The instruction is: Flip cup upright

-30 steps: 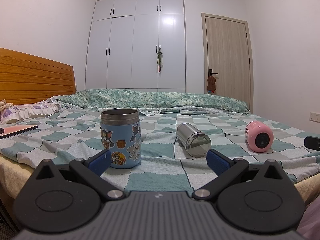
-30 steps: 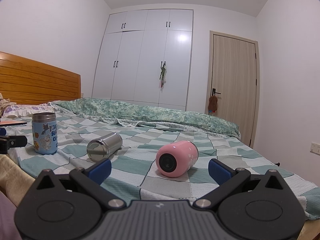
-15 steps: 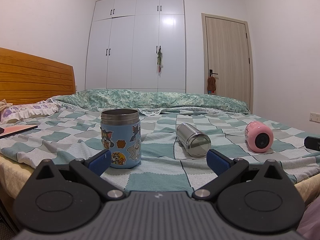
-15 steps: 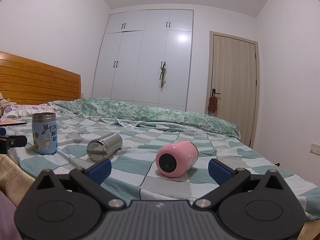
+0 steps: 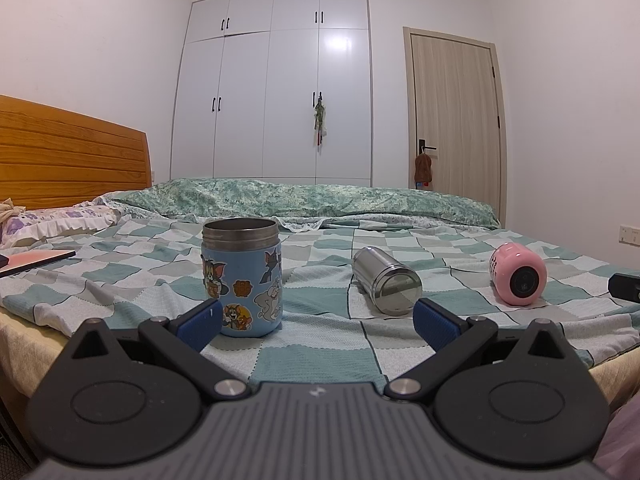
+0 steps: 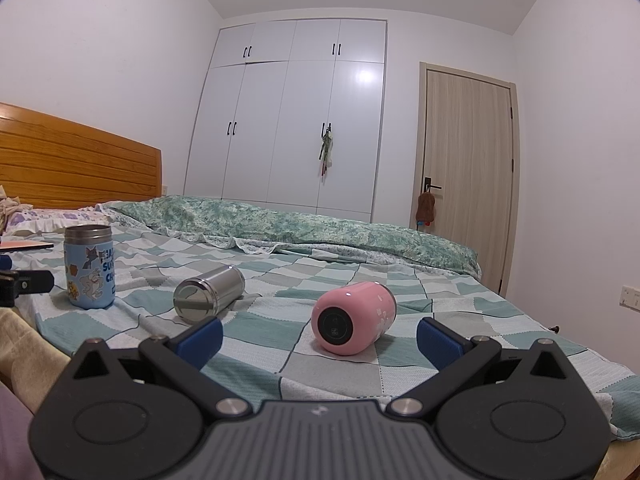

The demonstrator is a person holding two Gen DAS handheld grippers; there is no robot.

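Three cups are on the checked bed sheet. A blue cartoon cup (image 5: 242, 278) (image 6: 89, 266) stands upright. A steel cup (image 5: 386, 285) (image 6: 209, 294) lies on its side. A pink cup (image 5: 519, 279) (image 6: 353, 318) lies on its side, its base towards me. My left gripper (image 5: 318, 325) is open and empty, near the bed's front edge, between the blue and steel cups. My right gripper (image 6: 320, 337) is open and empty, just in front of the pink cup.
The bed (image 5: 320, 364) fills the foreground, with a folded green quilt (image 5: 304, 200) at the back and a wooden headboard (image 5: 68, 156) and pillow at left. A flat pinkish object (image 5: 36, 260) lies at far left. Wardrobe and door stand behind.
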